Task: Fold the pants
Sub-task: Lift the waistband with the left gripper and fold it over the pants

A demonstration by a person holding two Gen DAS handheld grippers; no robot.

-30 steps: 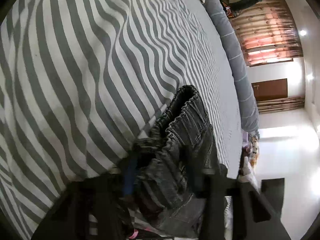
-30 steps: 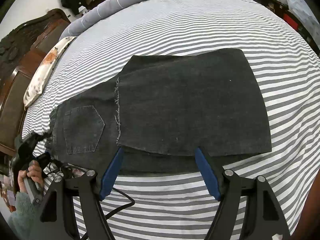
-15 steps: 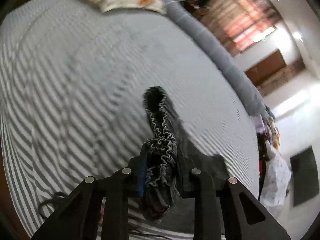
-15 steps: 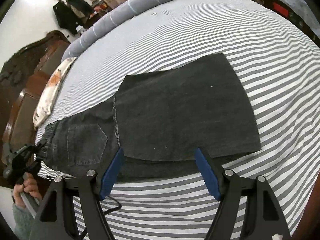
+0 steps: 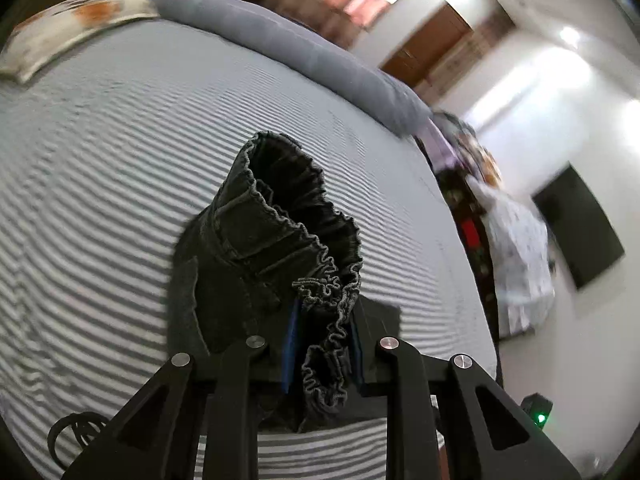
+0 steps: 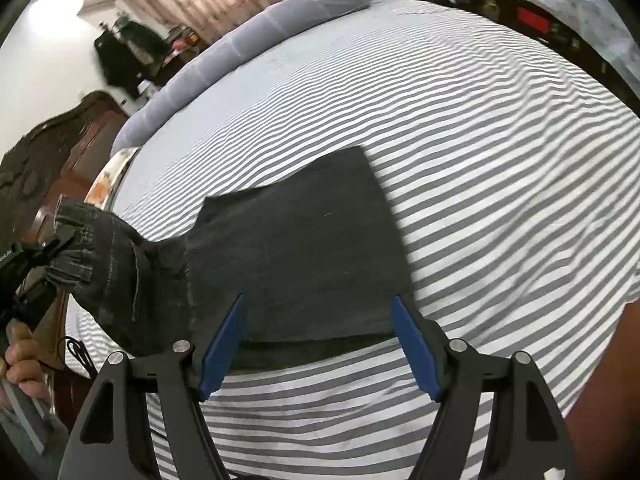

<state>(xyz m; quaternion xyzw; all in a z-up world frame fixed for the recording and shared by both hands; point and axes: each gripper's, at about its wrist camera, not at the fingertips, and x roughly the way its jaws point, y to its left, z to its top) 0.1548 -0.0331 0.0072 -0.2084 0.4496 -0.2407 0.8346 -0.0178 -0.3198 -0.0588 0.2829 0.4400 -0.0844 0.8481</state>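
Note:
Dark grey jeans [image 6: 296,256] lie partly folded on the striped bed, legs doubled over into a flat rectangle. My left gripper [image 5: 324,340] is shut on the gathered elastic waistband [image 5: 288,216] and holds it lifted above the bed. In the right wrist view the waist end [image 6: 96,256] hangs raised at the left, held by the left gripper [image 6: 24,264]. My right gripper [image 6: 320,344] is open and empty, just above the near edge of the folded legs.
The grey and white striped sheet [image 6: 480,128] covers the whole bed. A long grey bolster [image 5: 304,56] lies along the far edge, a floral pillow [image 5: 76,28] by the wooden headboard [image 6: 60,152]. A black cable [image 5: 72,432] lies at the near edge.
My left gripper has raised the waistband off the bed and swung it toward the folded legs. My right gripper has pulled back slightly, still open.

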